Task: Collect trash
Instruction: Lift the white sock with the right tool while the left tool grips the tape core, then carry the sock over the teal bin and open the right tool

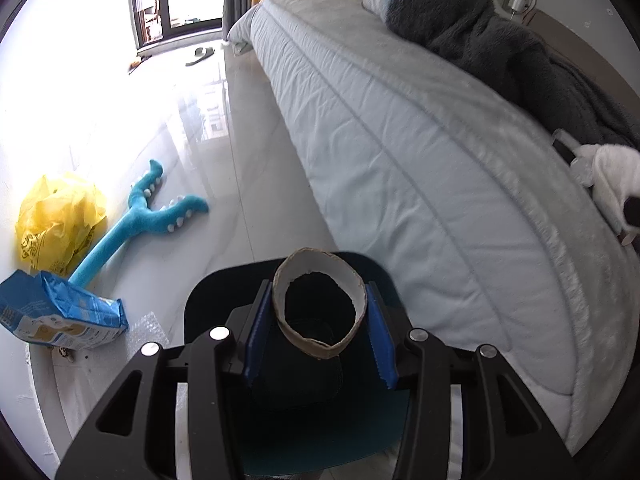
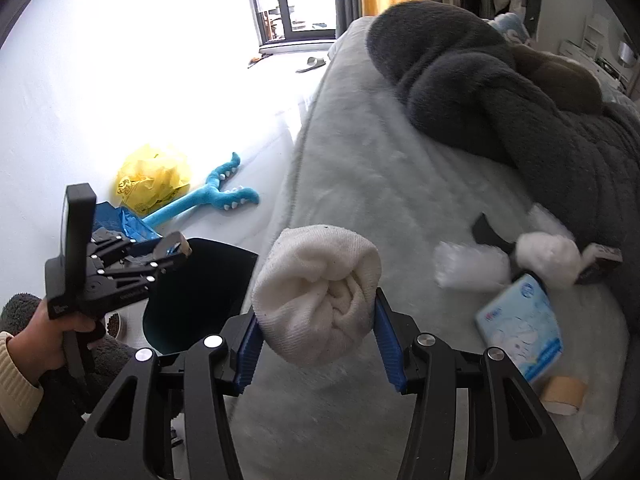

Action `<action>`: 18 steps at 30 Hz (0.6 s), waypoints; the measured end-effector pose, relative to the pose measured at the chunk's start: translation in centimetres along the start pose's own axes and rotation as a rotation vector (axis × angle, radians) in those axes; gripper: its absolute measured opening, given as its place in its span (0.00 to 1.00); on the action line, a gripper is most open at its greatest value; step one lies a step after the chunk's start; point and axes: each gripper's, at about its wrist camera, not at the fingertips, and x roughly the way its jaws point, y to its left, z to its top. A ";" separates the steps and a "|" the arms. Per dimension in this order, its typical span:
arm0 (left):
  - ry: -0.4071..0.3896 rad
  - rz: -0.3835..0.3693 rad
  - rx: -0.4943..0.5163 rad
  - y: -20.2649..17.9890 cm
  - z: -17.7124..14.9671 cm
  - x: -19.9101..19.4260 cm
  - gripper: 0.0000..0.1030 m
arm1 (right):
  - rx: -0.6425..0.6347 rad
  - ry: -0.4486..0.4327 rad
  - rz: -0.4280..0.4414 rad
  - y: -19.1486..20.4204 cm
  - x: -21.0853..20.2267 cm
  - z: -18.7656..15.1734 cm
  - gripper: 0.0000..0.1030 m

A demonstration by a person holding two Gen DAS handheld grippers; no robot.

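My left gripper (image 1: pixel 320 320) is shut on a cardboard tube (image 1: pixel 318 304) and holds it right above the open black trash bin (image 1: pixel 208 304). In the right wrist view the left gripper (image 2: pixel 176 250) hangs over the bin (image 2: pixel 200 300) beside the bed. My right gripper (image 2: pixel 318 320) is shut on a rolled white sock (image 2: pixel 316 292) above the bed's edge. On the bed lie a tissue pack (image 2: pixel 520 328), a tape roll (image 2: pixel 562 394) and white fluffy pieces (image 2: pixel 468 270).
The bed (image 1: pixel 400 160) fills the right side, with a dark grey blanket (image 2: pixel 500 92) on it. On the floor by the wall lie a yellow plastic bag (image 1: pixel 60 220), a blue plush toy (image 1: pixel 148 216) and a blue packet (image 1: pixel 60 312). A slipper (image 1: pixel 200 54) lies near the window.
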 end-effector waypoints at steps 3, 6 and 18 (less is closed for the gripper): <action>0.049 0.009 -0.026 1.1 -1.0 1.1 0.47 | -0.018 0.003 0.017 1.6 0.9 0.7 0.50; 0.091 0.008 -0.044 2.1 -1.8 2.0 0.47 | -0.034 0.004 0.033 3.0 1.7 1.4 0.50; 0.279 -0.030 -0.074 4.0 -5.0 5.9 0.47 | -0.061 0.068 0.139 9.3 6.2 2.6 0.50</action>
